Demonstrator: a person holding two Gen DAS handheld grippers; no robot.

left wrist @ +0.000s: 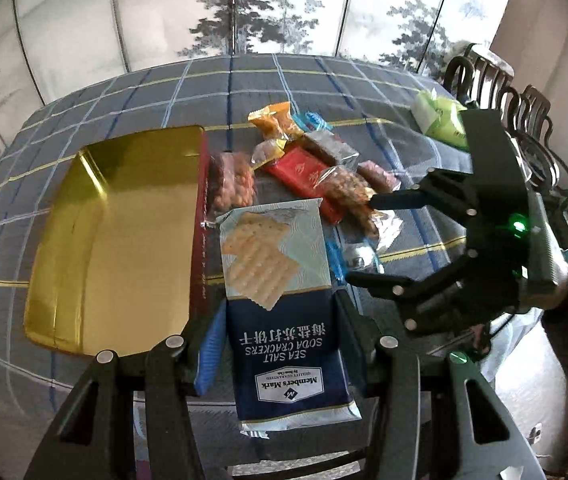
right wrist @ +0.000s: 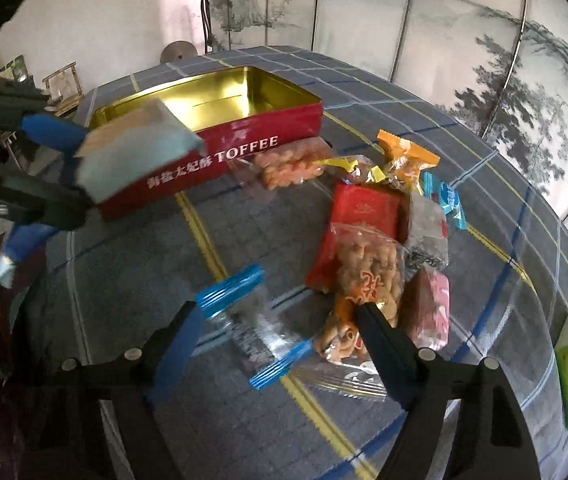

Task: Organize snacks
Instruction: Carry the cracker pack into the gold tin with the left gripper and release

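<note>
Progress of sorting. We hold the soda cracker pack [left wrist: 284, 312] clamped in the left gripper [left wrist: 279, 344], above the table beside the empty toffee tin [left wrist: 115, 232]. Our right gripper [right wrist: 279, 320], jaws apart, straddles a clear blue-edged packet [right wrist: 251, 324]; the snack pile [right wrist: 368, 232] remains unsorted.

Left gripper [left wrist: 279, 340] clamped; right gripper [right wrist: 284, 320] fingers apart.
</note>
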